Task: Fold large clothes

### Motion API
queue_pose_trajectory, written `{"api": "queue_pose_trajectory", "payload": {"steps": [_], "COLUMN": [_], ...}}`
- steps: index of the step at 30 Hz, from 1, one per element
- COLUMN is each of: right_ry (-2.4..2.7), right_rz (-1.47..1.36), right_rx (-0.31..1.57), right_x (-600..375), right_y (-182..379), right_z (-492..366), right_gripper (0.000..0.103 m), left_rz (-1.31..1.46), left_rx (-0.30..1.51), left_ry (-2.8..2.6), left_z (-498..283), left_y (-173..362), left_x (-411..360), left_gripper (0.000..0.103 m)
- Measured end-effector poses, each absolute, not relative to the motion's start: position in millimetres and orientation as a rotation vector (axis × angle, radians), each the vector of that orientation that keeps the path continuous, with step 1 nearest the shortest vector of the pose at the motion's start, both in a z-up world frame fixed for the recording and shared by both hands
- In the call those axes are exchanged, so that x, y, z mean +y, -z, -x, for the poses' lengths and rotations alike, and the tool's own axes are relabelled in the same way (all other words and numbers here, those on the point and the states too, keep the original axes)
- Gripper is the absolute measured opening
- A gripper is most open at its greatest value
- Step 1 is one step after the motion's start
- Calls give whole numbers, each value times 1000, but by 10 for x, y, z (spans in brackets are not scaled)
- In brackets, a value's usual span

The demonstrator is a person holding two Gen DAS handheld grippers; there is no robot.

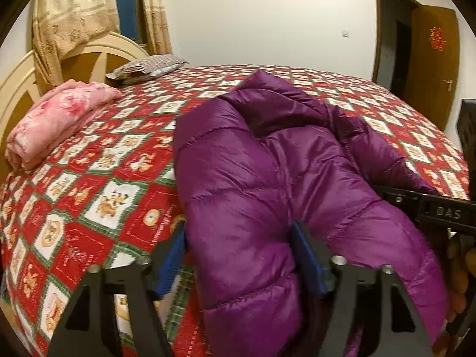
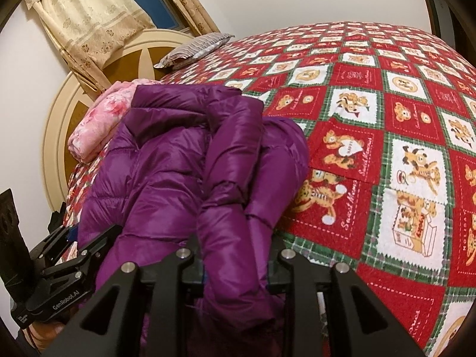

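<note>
Both claws grip the purple jacket [image 1: 267, 184]: left claw [image 1: 238, 255], right claw [image 2: 235, 270]. Beyond it the bed [image 2: 386, 125] runs open rightward; a pink blanket [image 1: 56, 119] sits by the headboard [image 2: 59, 136].

A bed is covered by a red, green and white patchwork bedspread [image 1: 119, 160] printed with bears and dogs. At the cream and brown headboard [image 2: 59, 125], a folded pink floral blanket [image 1: 56, 119] is laid on the bedspread, and a striped pillow [image 1: 145, 67] is seen farther along the same end. Beige patterned curtains [image 2: 86, 20] are hung above the headboard, and a brown wooden door [image 1: 431, 62] stands open in the wall beyond the bed's far side.
</note>
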State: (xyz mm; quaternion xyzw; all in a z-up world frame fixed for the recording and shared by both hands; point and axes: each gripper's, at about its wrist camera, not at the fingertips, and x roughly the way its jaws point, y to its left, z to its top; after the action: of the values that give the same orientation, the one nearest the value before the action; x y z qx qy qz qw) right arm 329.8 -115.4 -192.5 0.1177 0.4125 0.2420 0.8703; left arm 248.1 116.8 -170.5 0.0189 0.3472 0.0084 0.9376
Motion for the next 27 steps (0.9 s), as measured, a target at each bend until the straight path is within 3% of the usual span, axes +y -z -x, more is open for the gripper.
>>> {"api": "queue_pose_trajectory", "payload": {"steps": [2,7,21,27], "right_ry": [-501,-470,-435,-364], "right_rz": [-247,-226,-177,-89], "right_rx": [863,858,858,804], "right_x": [-1150,-1129,-1088,-1085], "right_y": [1929,1951,1999,1700], "right_z": [-3304,-3305,-3303,-3087], "right_gripper": [31,43,49,58], "left_rz": [-37,-1,18,-19], "left_rx": [707,713,719,648], "left_ry": [-45,-59,-69,-131], "left_z": [-2484,-2504,-2542,-2226], "left_y": [1719,1766,1794,1348], "left_x": [1198,1277,1302,1281], "left_gripper": [86,93,97,97]}}
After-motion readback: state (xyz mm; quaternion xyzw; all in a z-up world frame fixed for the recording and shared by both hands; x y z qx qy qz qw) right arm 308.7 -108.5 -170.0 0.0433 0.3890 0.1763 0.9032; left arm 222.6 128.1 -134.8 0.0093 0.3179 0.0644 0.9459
